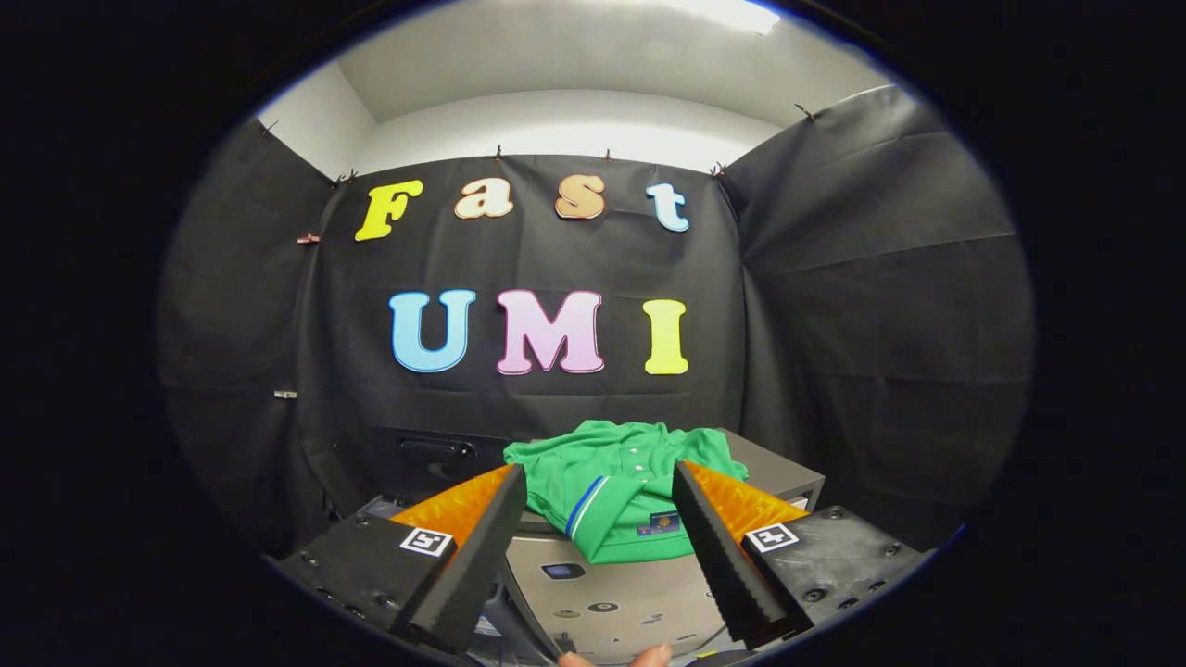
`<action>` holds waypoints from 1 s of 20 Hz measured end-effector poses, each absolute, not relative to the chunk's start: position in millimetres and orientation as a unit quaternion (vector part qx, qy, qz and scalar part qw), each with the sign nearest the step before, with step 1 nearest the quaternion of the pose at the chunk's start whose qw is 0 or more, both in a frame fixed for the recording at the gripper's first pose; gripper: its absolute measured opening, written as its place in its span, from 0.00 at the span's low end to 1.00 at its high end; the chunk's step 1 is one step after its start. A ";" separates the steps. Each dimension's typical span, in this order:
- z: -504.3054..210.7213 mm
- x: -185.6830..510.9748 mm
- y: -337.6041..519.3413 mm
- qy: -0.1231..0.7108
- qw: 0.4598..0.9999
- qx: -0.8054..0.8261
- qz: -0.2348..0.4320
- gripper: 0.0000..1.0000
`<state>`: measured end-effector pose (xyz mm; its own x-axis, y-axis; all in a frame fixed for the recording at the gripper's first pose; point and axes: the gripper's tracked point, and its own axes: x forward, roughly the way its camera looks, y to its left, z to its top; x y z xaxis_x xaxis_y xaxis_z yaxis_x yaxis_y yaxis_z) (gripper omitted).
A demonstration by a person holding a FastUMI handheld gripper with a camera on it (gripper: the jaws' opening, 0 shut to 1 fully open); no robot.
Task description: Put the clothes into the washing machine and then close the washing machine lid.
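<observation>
The gripper (600, 486) is spread wide, holding nothing. A green shirt (619, 486) lies just ahead between the fingers, draped on the washer (602, 593). Move forward, pinch a thick fold near the collar, then lift clear.

I see even, fairly bright light from a white ceiling fixture (732, 11) overhead, blown out to glare. Fisheye distortion bows the black cloth wall (871, 278) outward. The crumpled green polo shirt (621, 482) is sharp; the nearest parts below it are dim.
</observation>
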<state>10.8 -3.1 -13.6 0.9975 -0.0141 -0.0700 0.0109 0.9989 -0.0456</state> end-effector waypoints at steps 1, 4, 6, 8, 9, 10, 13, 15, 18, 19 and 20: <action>-13.7 12.2 -4.3 0.036 0.999 -0.021 -0.007 0.99; -10.8 22.1 -10.1 0.042 0.999 -0.028 -0.012 0.99; -7.9 30.9 -11.7 0.046 0.999 -0.028 -0.012 0.99; -4.9 45.2 -14.2 0.054 0.998 -0.025 -0.010 0.99; -5.6 53.2 -14.5 0.063 0.998 -0.024 -0.008 0.99; -6.5 62.7 -16.0 0.074 0.997 -0.022 -0.007 0.99; -16.2 96.1 -20.6 0.116 0.993 -0.029 0.000 0.99; -27.4 122.6 -27.5 0.151 0.988 -0.035 -0.002 0.99; -41.4 161.6 -36.9 0.203 0.978 -0.040 -0.007 0.99; -46.8 174.6 -41.8 0.221 0.974 -0.045 -0.014 0.99; -53.0 187.2 -45.9 0.238 0.970 -0.046 -0.017 0.99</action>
